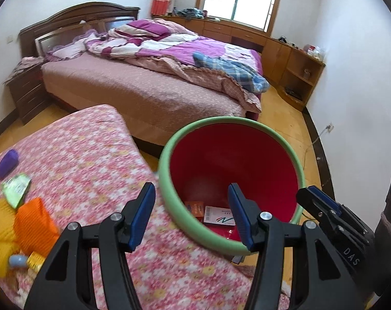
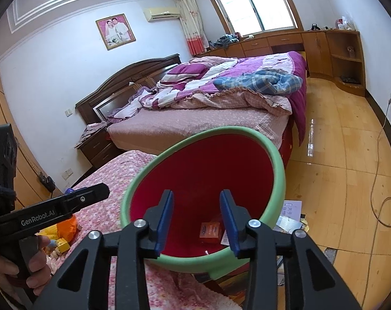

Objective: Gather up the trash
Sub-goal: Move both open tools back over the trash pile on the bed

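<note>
A red bin with a green rim [image 1: 167, 178] stands beside the pink floral surface [image 1: 92, 160]; it also shows in the right wrist view [image 2: 278, 170]. Inside lie an orange box [image 1: 195, 208] [image 2: 209, 230] and a white card [image 1: 220, 215]. My left gripper [image 1: 191, 218] is open and empty, over the bin's near rim. My right gripper [image 2: 196, 223] is open and empty, above the bin's mouth; it shows at the right in the left wrist view [image 1: 321, 206]. A green wrapper [image 1: 16, 187] and a purple item [image 1: 8, 162] lie on the floral surface at left.
Orange and yellow toys [image 1: 30, 224] lie on the floral surface's left side. A large bed [image 1: 149, 90] with rumpled quilts stands behind. Papers [image 2: 292, 211] lie on the wooden floor right of the bin. A cable [image 2: 383, 206] runs along the floor by the right wall.
</note>
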